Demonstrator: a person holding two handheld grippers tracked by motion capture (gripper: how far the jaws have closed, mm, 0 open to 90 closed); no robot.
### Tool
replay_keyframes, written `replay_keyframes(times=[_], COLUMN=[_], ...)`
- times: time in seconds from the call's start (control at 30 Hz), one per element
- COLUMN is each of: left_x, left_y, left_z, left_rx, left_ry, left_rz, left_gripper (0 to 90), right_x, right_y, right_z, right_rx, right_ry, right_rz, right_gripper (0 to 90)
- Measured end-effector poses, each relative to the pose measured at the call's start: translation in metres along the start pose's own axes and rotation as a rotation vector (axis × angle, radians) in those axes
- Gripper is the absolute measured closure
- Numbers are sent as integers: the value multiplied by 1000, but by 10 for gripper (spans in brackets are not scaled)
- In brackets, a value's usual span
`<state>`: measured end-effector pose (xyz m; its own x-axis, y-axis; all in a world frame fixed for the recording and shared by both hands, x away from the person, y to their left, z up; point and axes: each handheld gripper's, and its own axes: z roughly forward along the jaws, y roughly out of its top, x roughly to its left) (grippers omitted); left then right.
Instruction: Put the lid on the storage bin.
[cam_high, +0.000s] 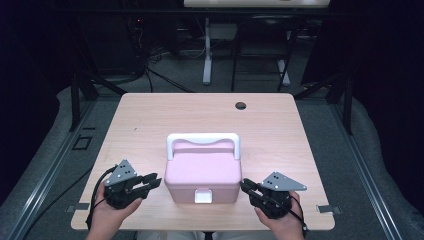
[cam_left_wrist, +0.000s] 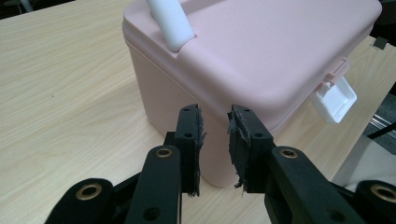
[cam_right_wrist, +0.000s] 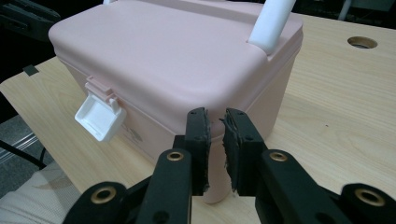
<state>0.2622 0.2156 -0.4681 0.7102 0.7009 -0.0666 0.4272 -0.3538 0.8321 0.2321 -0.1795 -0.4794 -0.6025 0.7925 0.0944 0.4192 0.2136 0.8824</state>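
Sitting near the front edge of the worktop (cam_high: 150, 115), the pink box (cam_high: 202, 175) has its lid down, its white handle (cam_high: 202, 140) raised and its white latch (cam_high: 203, 196) hanging loose. Left tongs (cam_high: 154, 181) and right tongs (cam_high: 245, 186) flank its front corners, each with a narrow gap between the jaws and nothing gripped
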Motion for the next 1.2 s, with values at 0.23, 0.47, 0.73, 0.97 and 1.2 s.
replay_keyframes(times=[0.23,0.47,0.73,0.97,1.2], left_x=[2,6,12,19,28], left_y=[-1,-1,-1,5,13], left_z=[0,-1,0,2,5], left_rx=[-4,-15,-17,-24,-23], left_ry=[-1,5,18,38,66], left_rz=[-9,-20,-38,-51,-48], left_gripper=[706,671,633,587,548], right_x=[-3,-8,-14,-20,-25], right_y=[0,0,3,16,24], right_z=[-1,-3,-6,-8,-3], right_rx=[-2,-11,-23,-41,-34], right_ry=[-9,-19,-39,-53,-69], right_rz=[6,19,32,32,19], right_gripper=[793,790,781,774,764])
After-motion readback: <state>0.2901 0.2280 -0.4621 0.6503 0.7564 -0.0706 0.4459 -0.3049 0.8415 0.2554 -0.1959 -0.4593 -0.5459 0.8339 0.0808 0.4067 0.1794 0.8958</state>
